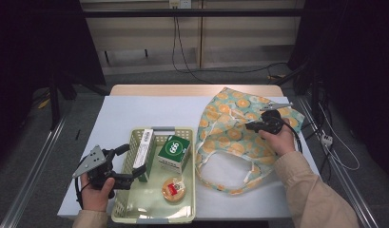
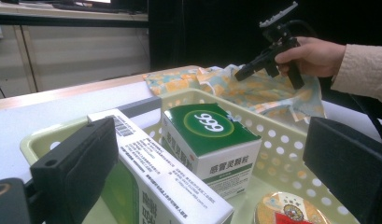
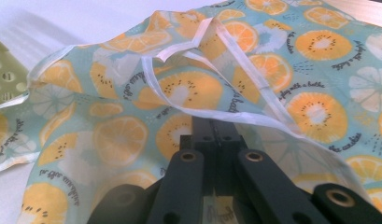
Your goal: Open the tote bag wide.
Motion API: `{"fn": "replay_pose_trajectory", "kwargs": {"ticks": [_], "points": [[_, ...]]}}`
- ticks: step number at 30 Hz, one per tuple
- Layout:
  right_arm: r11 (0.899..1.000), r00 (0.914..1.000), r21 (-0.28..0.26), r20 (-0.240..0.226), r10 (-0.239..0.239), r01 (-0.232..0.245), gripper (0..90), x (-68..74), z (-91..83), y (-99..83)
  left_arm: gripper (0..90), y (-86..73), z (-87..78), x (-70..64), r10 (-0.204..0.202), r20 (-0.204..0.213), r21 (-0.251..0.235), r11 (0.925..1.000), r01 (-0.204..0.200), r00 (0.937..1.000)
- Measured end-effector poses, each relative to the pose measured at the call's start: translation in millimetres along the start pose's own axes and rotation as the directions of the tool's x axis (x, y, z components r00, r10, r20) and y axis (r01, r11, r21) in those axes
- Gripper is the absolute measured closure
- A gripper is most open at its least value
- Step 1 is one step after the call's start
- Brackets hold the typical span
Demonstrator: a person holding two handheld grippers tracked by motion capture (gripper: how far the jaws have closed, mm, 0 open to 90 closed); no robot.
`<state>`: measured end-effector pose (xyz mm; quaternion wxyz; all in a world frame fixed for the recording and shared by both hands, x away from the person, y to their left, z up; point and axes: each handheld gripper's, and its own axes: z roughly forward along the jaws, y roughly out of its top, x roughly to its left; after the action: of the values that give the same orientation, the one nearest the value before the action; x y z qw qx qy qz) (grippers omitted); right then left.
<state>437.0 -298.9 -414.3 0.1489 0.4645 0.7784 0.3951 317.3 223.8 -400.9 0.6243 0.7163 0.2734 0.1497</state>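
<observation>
Basket [image 1: 187,142] left of bag [image 1: 230,133]

A green "999" box [image 1: 173,152] stands in the basket [image 1: 192,183], with a round tin [image 1: 173,189] just in front of it. A white sheet [image 1: 135,114] covers the wooden table [image 1: 182,90]. Black cables [image 1: 175,47] hang down the wall beyond.

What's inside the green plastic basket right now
The basket holds a long white-and-green box, a green 999 medicine box and a small round container. Whatever lies under the boxes is hidden.
</observation>
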Motion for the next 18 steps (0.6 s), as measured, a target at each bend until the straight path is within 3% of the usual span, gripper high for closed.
{"fn": "replay_pose_trajectory", "kwargs": {"ticks": [3, 10, 18], "points": [[1.000, 0.9997, -0.011, -0.003, 0.023, -0.023, 90.0, -3.0, 0.2, 1.2, 3.0, 0.5, -0.4, -0.1, 0.003, -0.001, 0.001, 1.0000, -0.003, 1.0000], [0.999, 0.9997, -0.028, -0.004, 0.025, -0.025, 90.0, -5.2, 0.8, 2.7, 3.0, 0.1, 0.4, -0.3, -0.004, 0.001, 0.005, 1.0000, 0.004, 1.0000], [0.998, 0.9999, -0.056, 0.011, 0.002, -0.002, 90.0, -4.7, -11.2, 20.2, 3.0, 3.8, 0.1, 0.1, -0.011, 0.009, 0.004, 0.9999, 0.011, 0.9999]]}}
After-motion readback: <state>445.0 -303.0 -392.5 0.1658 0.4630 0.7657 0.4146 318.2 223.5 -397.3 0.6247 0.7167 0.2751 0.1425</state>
